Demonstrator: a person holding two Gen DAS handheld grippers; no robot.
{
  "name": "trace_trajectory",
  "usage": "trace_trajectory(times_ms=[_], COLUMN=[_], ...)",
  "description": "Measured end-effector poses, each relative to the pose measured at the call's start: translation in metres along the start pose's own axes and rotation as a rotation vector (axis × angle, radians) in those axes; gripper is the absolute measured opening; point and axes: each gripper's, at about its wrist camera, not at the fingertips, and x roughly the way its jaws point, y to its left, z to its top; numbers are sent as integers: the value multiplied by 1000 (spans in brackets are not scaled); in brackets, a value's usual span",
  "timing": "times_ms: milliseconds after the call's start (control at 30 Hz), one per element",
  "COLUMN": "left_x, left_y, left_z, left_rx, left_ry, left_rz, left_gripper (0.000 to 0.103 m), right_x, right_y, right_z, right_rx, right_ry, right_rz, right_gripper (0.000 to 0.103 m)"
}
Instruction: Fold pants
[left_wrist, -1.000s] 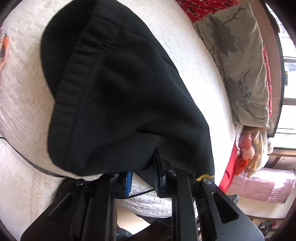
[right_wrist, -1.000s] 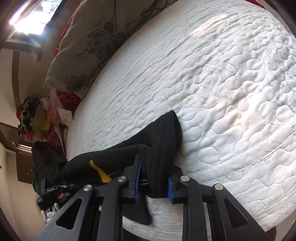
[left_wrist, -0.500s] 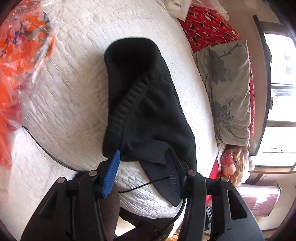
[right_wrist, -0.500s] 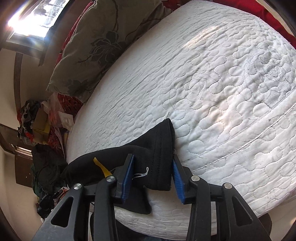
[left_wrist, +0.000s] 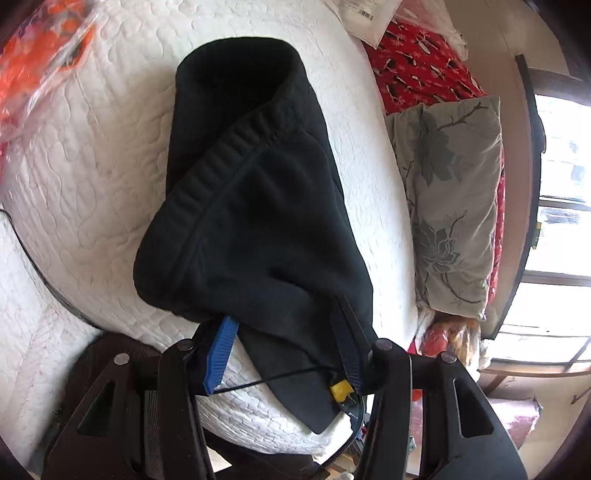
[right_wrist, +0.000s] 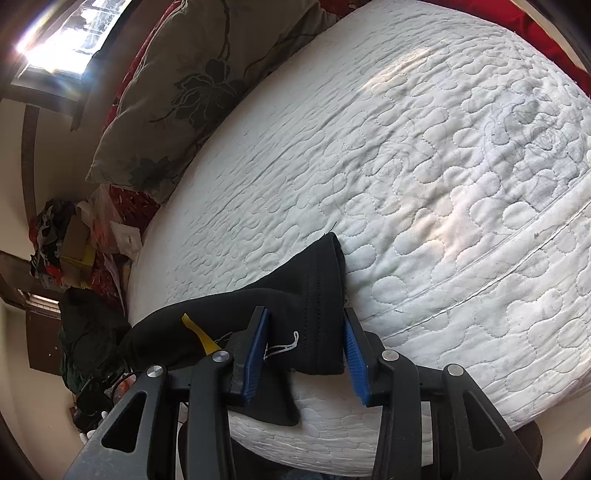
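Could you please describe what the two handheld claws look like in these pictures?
Both are black plastic, with triangular cut-outs and round silver rivets. The left claw and the right claw carry ribbed blue pads on their fingers. A thin black cable runs across the left one.

White quilted bed (left_wrist: 92, 177), folded black pants (left_wrist: 251, 206) (near edge), floral pillow (left_wrist: 454, 206) alongside

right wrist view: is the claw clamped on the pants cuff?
No. The right claw stands open, its blue pads flanking the black pants cuff without pressing.
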Motion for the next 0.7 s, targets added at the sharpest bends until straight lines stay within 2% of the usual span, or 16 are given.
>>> trace_trajectory(times_ms=[100, 200, 267, 367, 467, 600, 633, 700], left_x=[17, 27, 27, 19, 8, -14, -23, -43], left_y=[2, 6, -1, -17, -39, -82, -89, -101], left_z=[7, 11, 16, 29, 52, 90, 97, 102], left_rx=[-29, -31, -2, 43, 85, 175, 189, 250], left_ry=[29, 55, 53, 24, -20, -126, -141, -208], left_rz=[49, 101, 161, 199, 194, 226, 212, 233], left_gripper=[49, 45, 18, 9, 8, 7, 7, 7], right_x=[3, 9, 10, 10, 12, 3, -3, -12], right_y=[-2, 1, 4, 11, 22, 54, 63, 79], right_z=[1, 2, 3, 7, 19, 37, 37, 29], right_rx=[11, 9, -12, -20, -9, -12, -13, -40], right_ry=[8, 18, 6, -14, -35, -105, -123, -137], right_rz=[8, 3, 6, 21, 55, 125, 165, 203], right_gripper=[42, 42, 32, 22, 19, 18, 17, 17])
